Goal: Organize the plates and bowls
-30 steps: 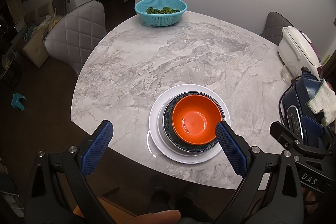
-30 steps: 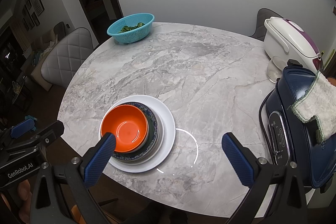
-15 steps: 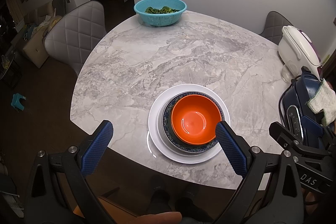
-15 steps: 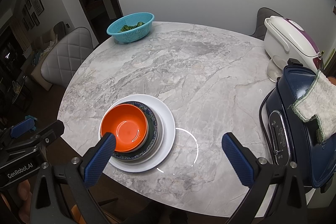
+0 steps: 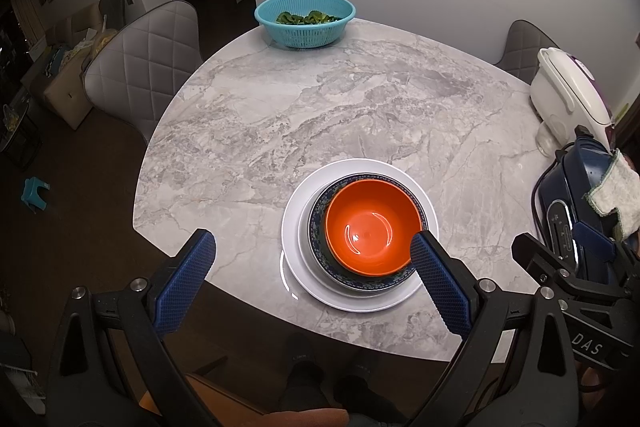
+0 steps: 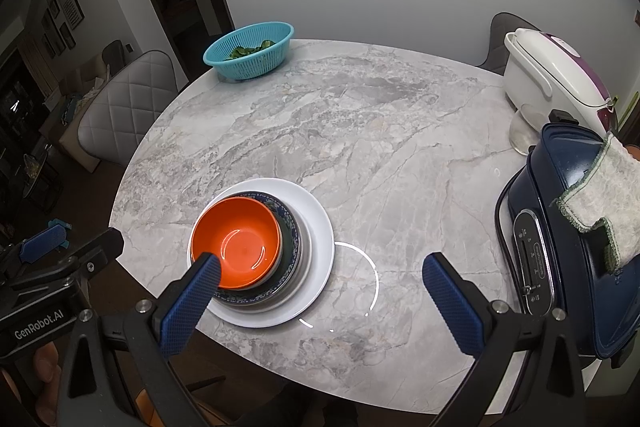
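An orange bowl (image 5: 370, 229) sits inside a dark blue patterned bowl (image 5: 320, 227), which rests on a white plate (image 5: 294, 227) near the front edge of the marble table (image 5: 280, 115). The same stack shows in the right wrist view: orange bowl (image 6: 236, 241), blue bowl (image 6: 290, 235), white plate (image 6: 316, 223). My left gripper (image 5: 310, 245) is open and empty, held above the table's front edge, just short of the stack. My right gripper (image 6: 320, 265) is open and empty, to the right of the stack.
A teal colander of greens (image 5: 305, 19) stands at the far edge. A white rice cooker (image 6: 556, 75) and a dark blue appliance (image 6: 560, 227) with a cloth (image 6: 604, 203) on it stand at the right. Grey chairs (image 5: 144, 67) surround the table.
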`<state>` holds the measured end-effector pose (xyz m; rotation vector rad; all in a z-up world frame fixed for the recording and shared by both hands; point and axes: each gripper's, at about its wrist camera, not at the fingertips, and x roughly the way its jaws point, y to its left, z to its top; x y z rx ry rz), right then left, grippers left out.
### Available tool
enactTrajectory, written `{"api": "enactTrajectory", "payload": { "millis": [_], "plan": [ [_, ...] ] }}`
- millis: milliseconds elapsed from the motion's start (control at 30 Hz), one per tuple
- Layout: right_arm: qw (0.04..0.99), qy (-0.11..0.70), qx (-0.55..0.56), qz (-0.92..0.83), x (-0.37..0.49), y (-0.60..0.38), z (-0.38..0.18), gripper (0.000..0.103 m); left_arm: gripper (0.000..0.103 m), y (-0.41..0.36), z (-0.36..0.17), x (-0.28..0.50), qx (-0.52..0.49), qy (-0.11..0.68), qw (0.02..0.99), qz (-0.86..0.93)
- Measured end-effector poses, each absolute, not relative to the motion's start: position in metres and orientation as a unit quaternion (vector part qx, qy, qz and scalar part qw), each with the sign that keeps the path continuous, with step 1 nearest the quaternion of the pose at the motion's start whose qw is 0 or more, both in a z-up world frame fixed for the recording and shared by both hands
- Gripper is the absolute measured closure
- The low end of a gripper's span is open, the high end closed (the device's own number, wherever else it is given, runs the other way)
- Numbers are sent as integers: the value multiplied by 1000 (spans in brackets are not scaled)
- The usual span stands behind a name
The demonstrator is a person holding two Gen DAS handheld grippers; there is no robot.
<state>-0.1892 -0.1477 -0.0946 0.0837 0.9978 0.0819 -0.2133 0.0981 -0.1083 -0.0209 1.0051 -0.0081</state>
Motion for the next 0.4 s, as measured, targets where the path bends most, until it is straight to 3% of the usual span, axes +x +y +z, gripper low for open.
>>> {"api": "enactTrajectory", "payload": {
  "millis": [400],
  "plan": [
    [875, 480, 42, 41, -189, -149, -97, 0, 4, 100, -116, -217, -11, 473, 881, -2]
  ]
}}
